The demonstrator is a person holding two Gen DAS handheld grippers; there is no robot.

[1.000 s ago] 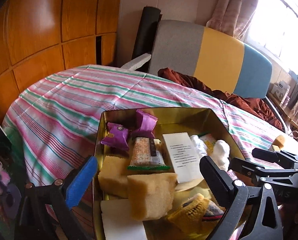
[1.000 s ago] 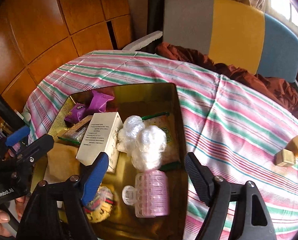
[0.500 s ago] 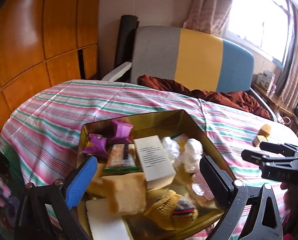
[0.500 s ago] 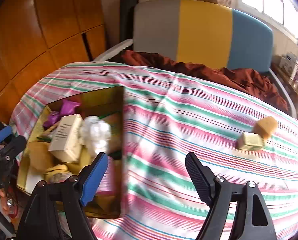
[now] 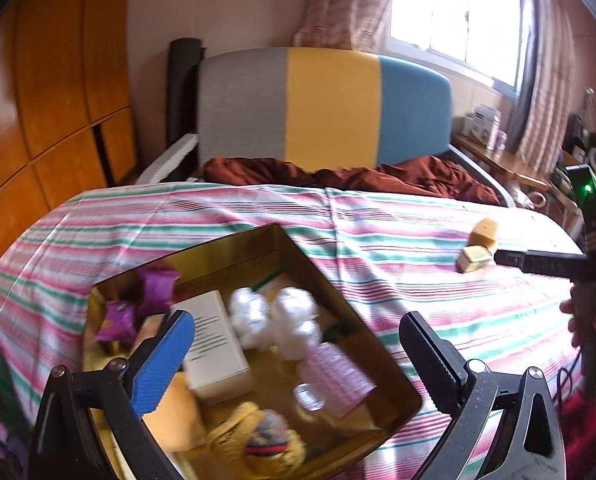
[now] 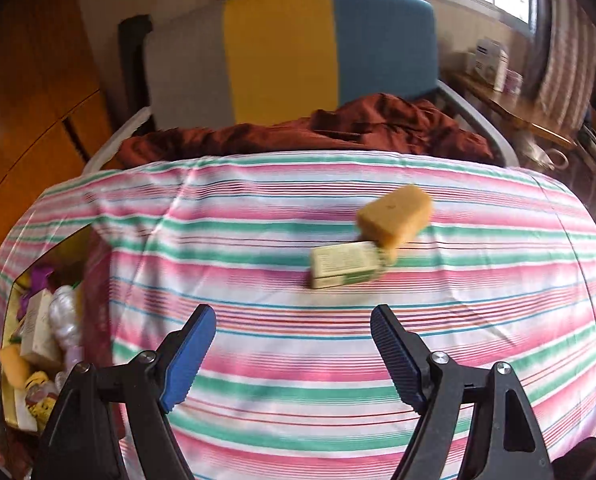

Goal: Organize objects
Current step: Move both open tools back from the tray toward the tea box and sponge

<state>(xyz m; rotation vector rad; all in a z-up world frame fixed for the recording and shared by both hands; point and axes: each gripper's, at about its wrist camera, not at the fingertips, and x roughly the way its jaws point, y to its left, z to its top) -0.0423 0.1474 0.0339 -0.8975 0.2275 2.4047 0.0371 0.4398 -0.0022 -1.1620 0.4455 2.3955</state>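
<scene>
A gold tin [image 5: 298, 250] sits on the striped cloth, holding a white box [image 5: 214, 344], white puffs [image 5: 274, 316], a pink roller [image 5: 333, 372], purple wrappers [image 5: 138, 304] and yellow sponges. My left gripper [image 5: 294, 352] is open and empty just above the tin. My right gripper [image 6: 292, 354] is open and empty over the cloth, short of a small green-and-cream box [image 6: 345, 266] and a yellow sponge [image 6: 393, 216] that touch each other. The same box [image 5: 473, 258] and sponge [image 5: 483, 232] show at the right in the left wrist view, near my right gripper's tip [image 5: 501, 258]. The tin [image 6: 8, 320] lies at the far left of the right wrist view.
The round table wears a pink, green and white striped cloth [image 6: 337, 360]. Behind it stands a grey, yellow and blue chair [image 5: 325, 108] with a brown cloth [image 5: 357, 174] on the seat. Wooden cabinets [image 5: 38, 100] are on the left, a window and side table at right.
My right gripper has swung right, away from the tin and toward the small box and sponge. The left wrist view has turned right, so the tin now sits lower left.
</scene>
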